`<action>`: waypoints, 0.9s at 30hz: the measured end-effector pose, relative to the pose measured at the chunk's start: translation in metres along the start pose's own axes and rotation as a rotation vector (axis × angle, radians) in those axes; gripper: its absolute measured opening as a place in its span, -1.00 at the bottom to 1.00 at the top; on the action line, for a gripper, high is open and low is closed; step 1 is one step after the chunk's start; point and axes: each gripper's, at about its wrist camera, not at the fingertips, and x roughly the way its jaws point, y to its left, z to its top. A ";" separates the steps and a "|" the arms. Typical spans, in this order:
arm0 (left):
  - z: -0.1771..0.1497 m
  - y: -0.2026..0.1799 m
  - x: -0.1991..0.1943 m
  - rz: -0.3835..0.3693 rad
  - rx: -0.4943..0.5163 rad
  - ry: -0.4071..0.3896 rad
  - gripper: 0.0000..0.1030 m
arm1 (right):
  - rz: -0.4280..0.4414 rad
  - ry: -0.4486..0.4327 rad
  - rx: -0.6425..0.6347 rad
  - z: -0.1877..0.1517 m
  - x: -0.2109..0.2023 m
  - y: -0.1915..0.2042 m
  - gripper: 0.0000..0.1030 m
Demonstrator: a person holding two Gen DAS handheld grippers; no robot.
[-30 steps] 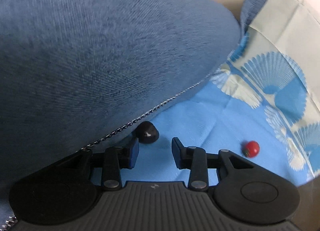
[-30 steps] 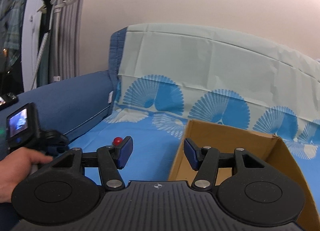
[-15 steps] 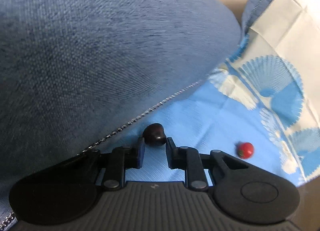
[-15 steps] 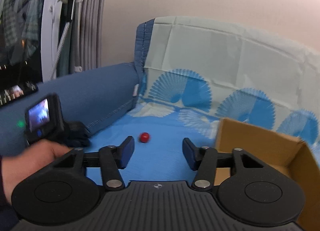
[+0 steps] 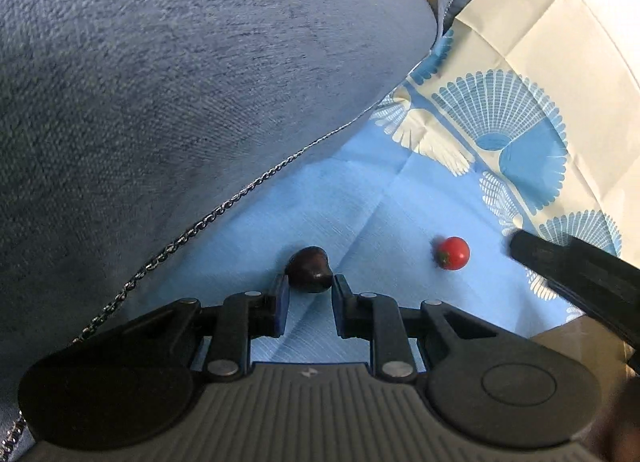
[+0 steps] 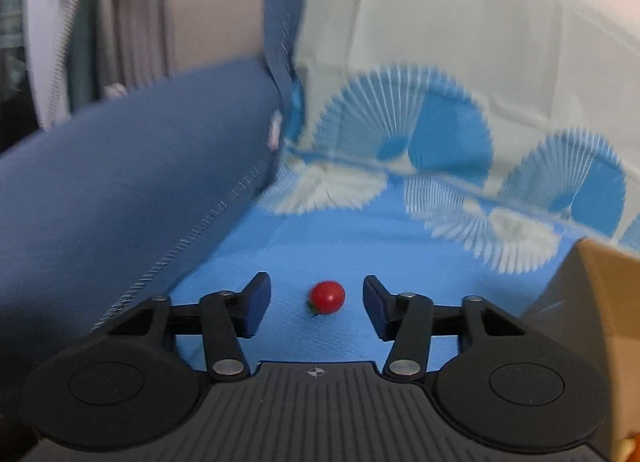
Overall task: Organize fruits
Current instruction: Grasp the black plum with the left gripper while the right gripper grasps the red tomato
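Fingers of the left gripper (image 5: 307, 294) pinch a small, dark, shiny fruit (image 5: 310, 269) between their 2 blue pads. The fruit sits on the light blue cloth with white fan shapes (image 5: 360, 198), just beside the edge of a big blue cushion (image 5: 180, 82) with a silver zip along it.

To the right of this fruit lies a small, round, red cherry tomato (image 5: 453, 253), apart from it on the same cloth. A black finger (image 5: 560, 262) of the other gripper pokes in from the right, near the tomato.

In the right wrist view, the right gripper (image 6: 316, 304) has its 2 fingers spread, and they have just been opening. The tomato sits between them, touching neither pad. A brown cardboard box (image 6: 592, 302) stands just to the right. This view is a bit blurry.
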 end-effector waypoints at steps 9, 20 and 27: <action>0.005 0.000 0.004 0.003 0.004 0.007 -0.51 | -0.041 0.153 0.148 0.004 0.094 0.007 0.18; 0.003 -0.006 0.006 0.030 0.058 -0.011 -0.52 | -0.090 0.119 0.139 0.000 0.057 -0.002 -0.37; -0.002 -0.014 -0.006 0.064 0.163 -0.033 -0.51 | -0.007 0.000 0.128 -0.001 -0.055 -0.026 -0.37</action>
